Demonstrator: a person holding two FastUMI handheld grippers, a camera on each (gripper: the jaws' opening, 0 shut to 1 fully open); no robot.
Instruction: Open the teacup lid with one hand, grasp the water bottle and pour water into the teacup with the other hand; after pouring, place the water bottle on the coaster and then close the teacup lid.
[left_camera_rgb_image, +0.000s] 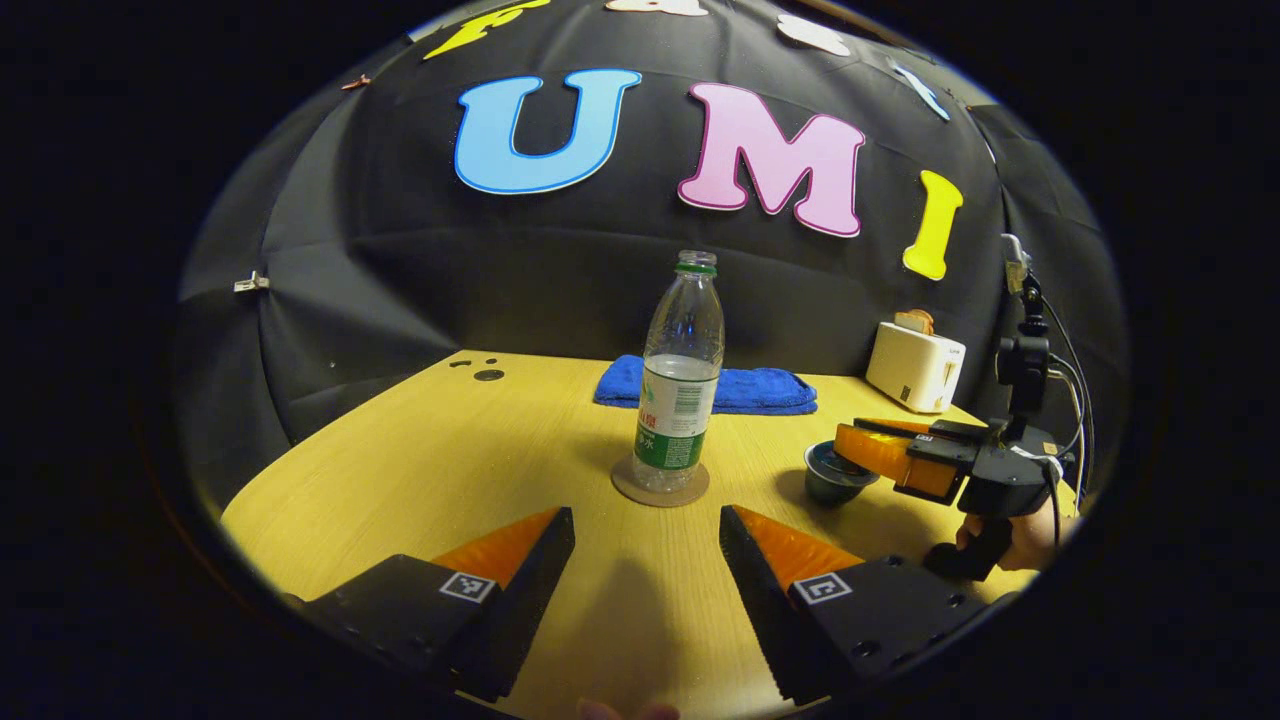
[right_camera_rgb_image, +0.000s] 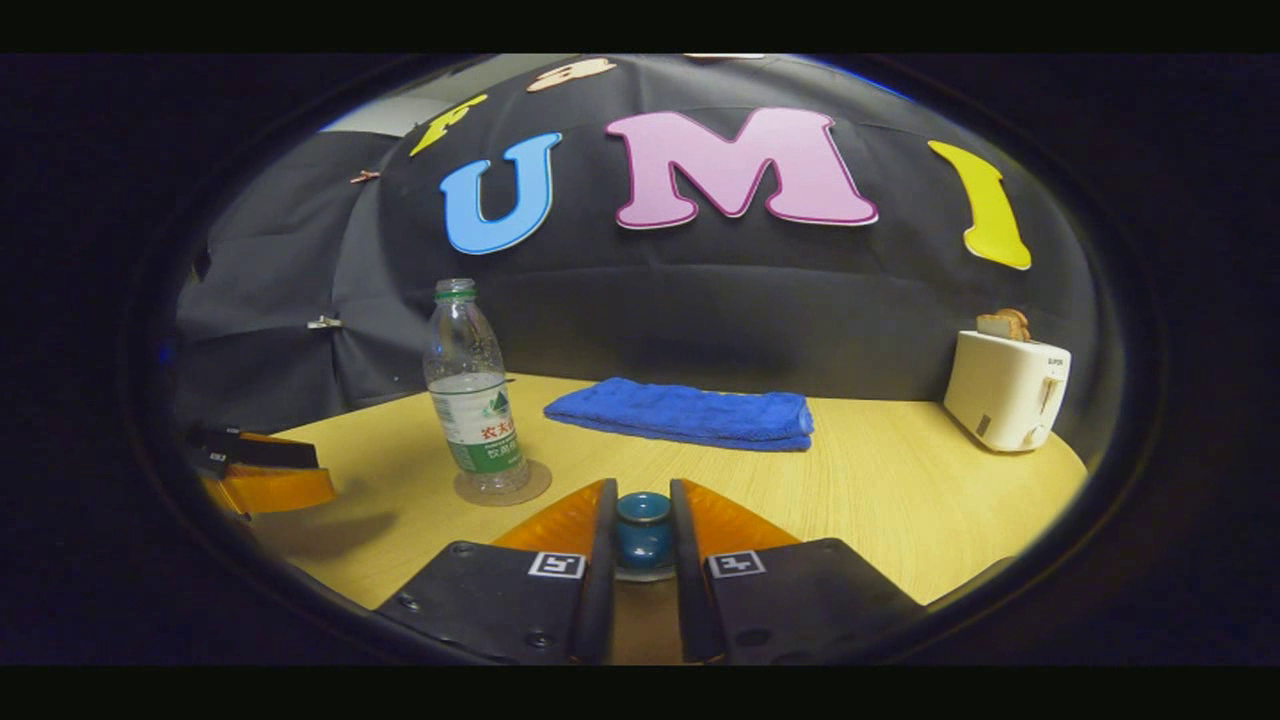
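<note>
Left tongs (left_camera_rgb_image: 647, 535) spread wide, right tongs (right_camera_rgb_image: 643, 508) clamping teacup lid (right_camera_rgb_image: 643, 532), green-labelled water bottle (left_camera_rgb_image: 681, 385) — upright on coaster (left_camera_rgb_image: 660, 487)

Left gripper view: low over table (left_camera_rgb_image: 400, 450), faces wall, bottle (left_camera_rgb_image: 680, 380) near ahead. Right gripper view: lower, close on teacup lid (right_camera_rgb_image: 643, 520). Both share bottle, blue towel (right_camera_rgb_image: 690, 412), toaster (right_camera_rgb_image: 1005, 390).

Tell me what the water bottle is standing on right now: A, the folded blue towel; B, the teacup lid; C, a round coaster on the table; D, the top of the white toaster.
C: the water bottle stands upright on the round coaster on the wooden table, well in front of the blue towel and apart from the toaster, while the right tongs close around the teacup lid's knob.
</note>
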